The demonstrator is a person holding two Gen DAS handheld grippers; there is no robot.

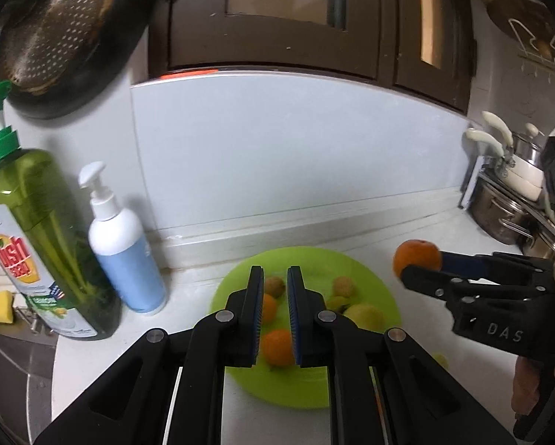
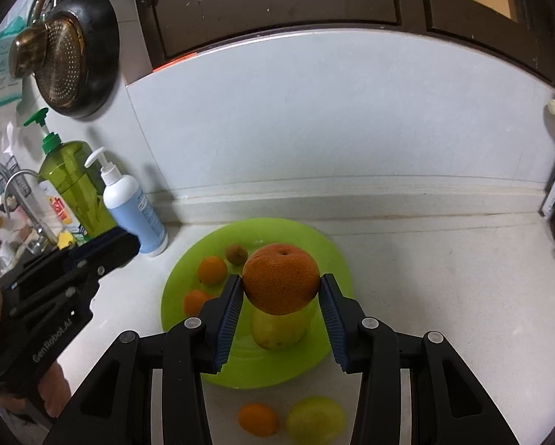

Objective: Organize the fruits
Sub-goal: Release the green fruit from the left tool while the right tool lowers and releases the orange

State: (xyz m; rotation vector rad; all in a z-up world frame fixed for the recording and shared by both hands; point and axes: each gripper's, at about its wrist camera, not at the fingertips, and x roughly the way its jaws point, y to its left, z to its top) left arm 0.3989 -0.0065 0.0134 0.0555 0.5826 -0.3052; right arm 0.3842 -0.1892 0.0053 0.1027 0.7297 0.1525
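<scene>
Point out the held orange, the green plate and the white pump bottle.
orange (image 2: pixel 281 283): right wrist view, front skin.
plate (image 2: pixel 314 239): right wrist view, bare far rim.
pump bottle (image 1: pixel 123 256): left wrist view, blue label.

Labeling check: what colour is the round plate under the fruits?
Lime green round plate, plain, no pattern; clearest in the right wrist view.

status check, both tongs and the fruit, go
Right tongs shut on big orange, held above green plate. Left tongs open, empty. Two fruits off-plate; nothing blocking.

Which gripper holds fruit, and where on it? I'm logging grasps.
The right gripper pinches the orange across its sides, stem end up, above the plate. The left gripper holds nothing.
</scene>
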